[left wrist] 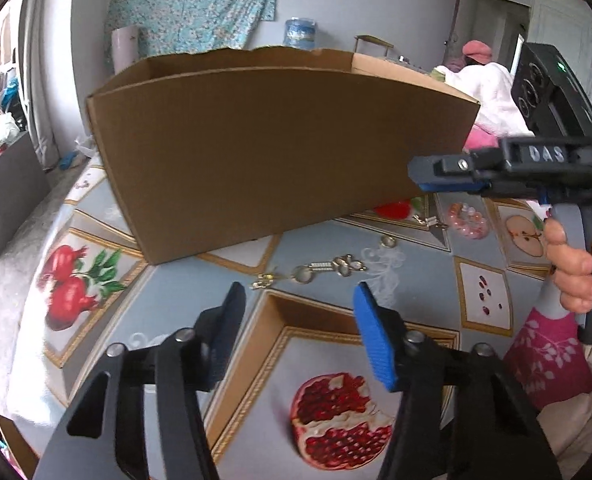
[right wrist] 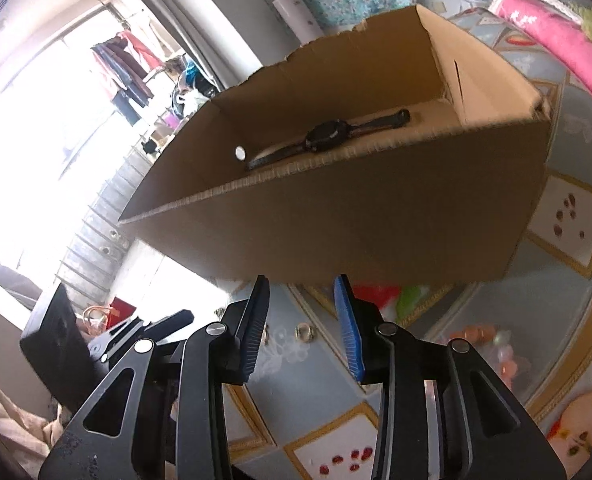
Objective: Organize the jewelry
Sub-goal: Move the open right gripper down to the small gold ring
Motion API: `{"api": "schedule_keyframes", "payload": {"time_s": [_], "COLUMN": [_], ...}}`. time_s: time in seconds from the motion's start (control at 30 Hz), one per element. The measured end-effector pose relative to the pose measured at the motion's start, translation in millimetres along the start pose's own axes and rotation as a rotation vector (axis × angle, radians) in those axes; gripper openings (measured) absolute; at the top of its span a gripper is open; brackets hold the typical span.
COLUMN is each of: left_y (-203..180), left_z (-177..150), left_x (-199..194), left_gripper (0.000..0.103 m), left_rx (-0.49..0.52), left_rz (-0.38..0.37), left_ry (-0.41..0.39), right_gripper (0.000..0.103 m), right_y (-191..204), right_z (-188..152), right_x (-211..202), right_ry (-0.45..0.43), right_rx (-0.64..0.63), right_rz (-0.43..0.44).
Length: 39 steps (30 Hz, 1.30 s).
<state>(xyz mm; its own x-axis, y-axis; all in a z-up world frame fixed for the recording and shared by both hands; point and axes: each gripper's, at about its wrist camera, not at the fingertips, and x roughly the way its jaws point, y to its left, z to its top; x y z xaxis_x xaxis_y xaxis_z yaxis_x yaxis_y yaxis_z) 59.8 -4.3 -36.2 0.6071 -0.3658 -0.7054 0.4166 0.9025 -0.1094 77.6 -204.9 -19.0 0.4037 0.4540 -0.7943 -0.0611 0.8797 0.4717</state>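
Note:
A brown cardboard box (left wrist: 264, 148) stands on the patterned tablecloth, and in the right wrist view a black wristwatch (right wrist: 328, 136) lies inside the box (right wrist: 376, 224). Gold jewelry pieces (left wrist: 312, 271) lie in a row just beyond my left gripper (left wrist: 299, 300), which is open with nothing between its fingers. A gold ring (left wrist: 388, 242), a gold clasp (left wrist: 428, 222) and a pink bead bracelet (left wrist: 468, 220) lie further right. My right gripper (right wrist: 302, 286) hovers open and empty near the box's front wall, above the ring (right wrist: 304, 332). The right gripper (left wrist: 416, 178) also shows in the left wrist view.
The tablecloth (left wrist: 176, 320) carries pomegranate prints. A hand (left wrist: 576, 268) with a pink sleeve holds the right gripper's handle. A person in white with a pink hat (left wrist: 480, 76) sits behind the table. A dark block (left wrist: 8, 196) stands at the left.

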Motion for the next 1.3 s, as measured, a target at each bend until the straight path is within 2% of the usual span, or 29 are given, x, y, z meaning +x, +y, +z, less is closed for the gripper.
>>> {"api": "schedule_keyframes", "payload": {"time_s": [0.2,0.3,0.7,1.03,1.17,1.3], "left_y": [-2.9,-4.9,-4.4,-5.4,-3.9,-4.3], "left_z": [-1.1,1.6,11.6,11.7,10.0,8.9], "left_x": [10.0,15.1,24.8,26.8,26.2,25.1], "left_gripper": [0.026,0.022,0.021,0.021,0.012,0.011], "left_rx": [-0.005,-0.001,0.009,0.016,0.011,0.015], "left_rz": [-0.039,-0.035,0.015,0.028,0.023,0.018], "left_ry": [0.026,0.031,0.033,0.021,0.016,0.019], "right_gripper": [0.034,0.034,0.034,0.034,0.034,0.034], "right_y": [4.1,3.7,5.9,0.2,0.1,2.1], "right_z": [-28.2,-37.7,-40.4,-41.2,-41.7,-41.4], "right_x": [-2.4,-0.9,2.3,-0.9,-0.6,-0.4], "right_ry": [0.050,0.068,0.066,0.052,0.047,0.044], "right_rx": [-0.045,-0.046,-0.058,-0.045,-0.041,-0.052], "right_rz": [-0.031,-0.040,-0.044,-0.043,-0.046,-0.060]}}
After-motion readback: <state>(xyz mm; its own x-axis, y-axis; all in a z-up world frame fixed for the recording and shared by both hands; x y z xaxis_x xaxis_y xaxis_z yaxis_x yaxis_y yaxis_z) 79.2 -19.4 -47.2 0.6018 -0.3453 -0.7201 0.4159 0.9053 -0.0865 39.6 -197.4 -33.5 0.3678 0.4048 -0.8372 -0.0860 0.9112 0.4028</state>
